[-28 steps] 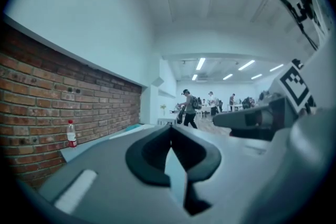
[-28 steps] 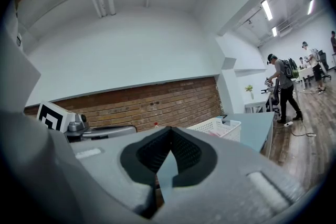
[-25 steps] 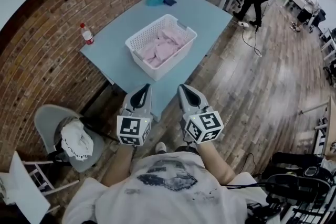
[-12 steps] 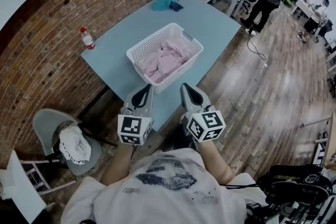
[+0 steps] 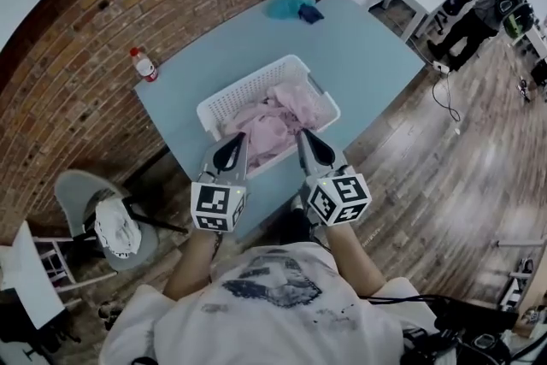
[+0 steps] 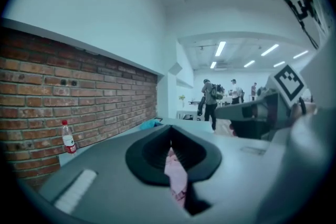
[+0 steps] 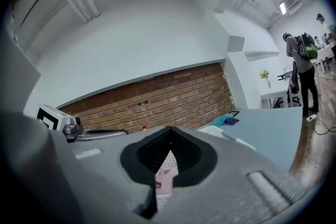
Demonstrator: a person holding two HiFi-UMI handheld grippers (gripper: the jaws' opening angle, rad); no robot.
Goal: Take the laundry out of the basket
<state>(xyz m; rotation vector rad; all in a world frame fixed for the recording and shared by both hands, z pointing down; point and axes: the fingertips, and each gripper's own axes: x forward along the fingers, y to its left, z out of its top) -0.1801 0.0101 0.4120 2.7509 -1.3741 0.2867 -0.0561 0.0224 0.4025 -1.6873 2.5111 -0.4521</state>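
A white slotted basket (image 5: 249,90) stands on the light blue table (image 5: 367,47), heaped with pink laundry (image 5: 275,126). My left gripper (image 5: 232,147) and right gripper (image 5: 311,143) hover side by side at the basket's near edge, over the clothes, both shut with nothing in them. In the left gripper view the jaws (image 6: 170,131) meet at the tips and pink laundry (image 6: 176,174) shows through the gap below. The right gripper view shows the same closed jaws (image 7: 169,134), with pink cloth (image 7: 164,178) and the basket's rim (image 7: 216,131) beyond them.
A plastic bottle (image 5: 142,63) stands at the table's left corner by the brick wall (image 5: 102,21). A teal cloth (image 5: 292,7) lies at the far end. A grey chair (image 5: 96,222) with a white bundle sits at lower left. A person (image 5: 485,1) stands far off.
I have walked up to the table: both grippers moved forward from short of its edge to the basket's near rim. Both stayed shut.
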